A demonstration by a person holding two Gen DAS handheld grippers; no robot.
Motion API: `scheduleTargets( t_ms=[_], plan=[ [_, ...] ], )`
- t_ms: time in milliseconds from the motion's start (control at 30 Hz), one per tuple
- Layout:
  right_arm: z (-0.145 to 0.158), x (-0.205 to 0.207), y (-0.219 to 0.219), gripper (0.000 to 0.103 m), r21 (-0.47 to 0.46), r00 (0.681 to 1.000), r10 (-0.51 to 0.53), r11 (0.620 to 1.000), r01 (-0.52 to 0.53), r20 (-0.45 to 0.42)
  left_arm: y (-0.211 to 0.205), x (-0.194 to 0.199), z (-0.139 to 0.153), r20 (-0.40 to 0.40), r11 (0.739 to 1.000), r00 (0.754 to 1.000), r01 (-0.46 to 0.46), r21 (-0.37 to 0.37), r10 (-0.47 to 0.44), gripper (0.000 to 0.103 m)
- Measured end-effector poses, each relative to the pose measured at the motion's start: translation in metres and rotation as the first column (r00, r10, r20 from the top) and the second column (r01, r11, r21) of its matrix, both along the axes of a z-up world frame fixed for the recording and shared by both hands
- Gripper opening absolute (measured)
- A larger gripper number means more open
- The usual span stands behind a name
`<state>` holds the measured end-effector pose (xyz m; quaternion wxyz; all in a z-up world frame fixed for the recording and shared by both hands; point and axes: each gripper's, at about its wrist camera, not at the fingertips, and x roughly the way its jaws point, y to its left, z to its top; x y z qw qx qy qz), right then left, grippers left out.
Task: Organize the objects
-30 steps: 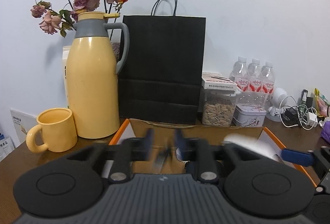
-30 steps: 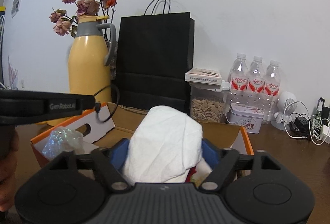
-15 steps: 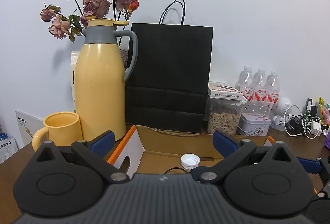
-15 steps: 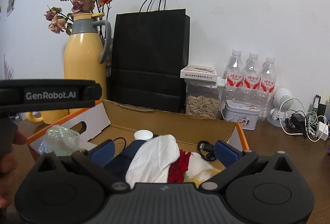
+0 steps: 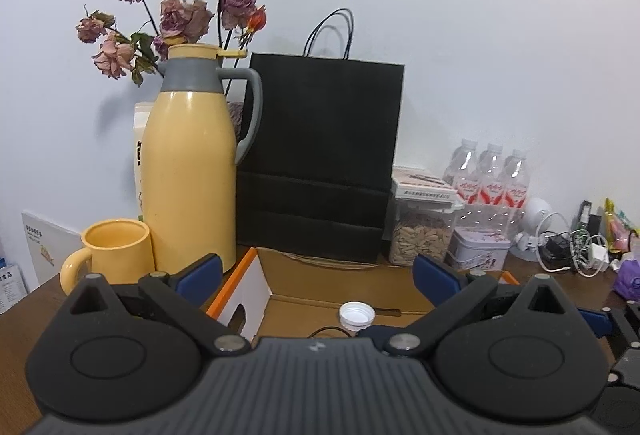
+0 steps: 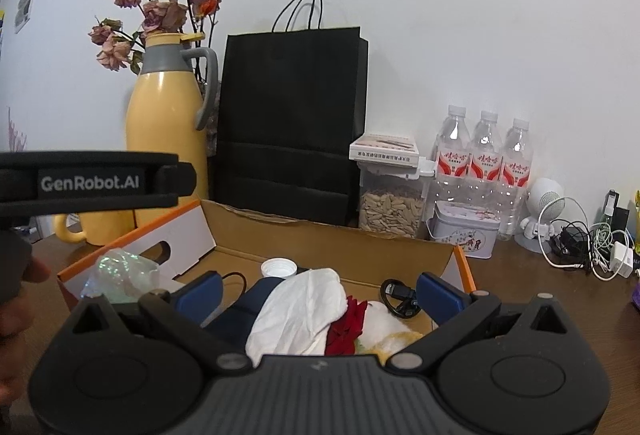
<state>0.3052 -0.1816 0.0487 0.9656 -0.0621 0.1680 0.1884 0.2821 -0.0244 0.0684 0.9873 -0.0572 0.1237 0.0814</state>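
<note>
An open cardboard box (image 6: 332,235) with orange edges stands on the brown table. In it lie a crumpled white tissue (image 6: 300,311), a red cloth scrap (image 6: 346,327), a white bottle cap (image 6: 279,267), a dark blue object (image 6: 248,303), a black cable (image 6: 398,295) and a clear plastic wrap (image 6: 120,271). My right gripper (image 6: 318,293) is open and empty just above the tissue. My left gripper (image 5: 316,275) is open and empty over the box (image 5: 336,279); the cap (image 5: 357,315) shows between its fingers.
Behind the box stand a yellow thermos (image 5: 190,171) with dried roses, a yellow mug (image 5: 114,255), a black paper bag (image 5: 320,163), a seed jar (image 6: 390,203), a tin (image 6: 466,229), three water bottles (image 6: 486,163) and tangled chargers (image 6: 588,247).
My right gripper opened and let the white tissue drop into the box. My left gripper opened wide from nearly closed and rose slightly.
</note>
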Motion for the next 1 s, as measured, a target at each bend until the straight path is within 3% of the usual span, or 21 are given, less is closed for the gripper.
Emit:
scheduleTargets(
  t_ms=[200, 433, 1000],
  plan=[
    [-0.001, -0.023, -0.011, 0.103, 0.000, 1.000, -0.007, 1.000, 0.007, 0.019, -0.001, -0.031, 0.001, 0.080, 0.999, 0.997, 0.005, -0.034, -0.002, 0.103],
    [-0.002, -0.053, -0.019, 0.103, -0.008, 0.999, 0.018, 1.000, -0.017, 0.045, -0.002, -0.063, -0.005, 0.112, 1.000, 0.993, 0.026, 0.003, -0.026, 0.103],
    [-0.033, -0.094, -0.032, 0.103, -0.055, 0.998, 0.050, 0.997, -0.053, -0.049, 0.011, -0.089, -0.045, -0.068, 0.998, 0.997, 0.048, 0.037, -0.046, 0.103]
  ],
)
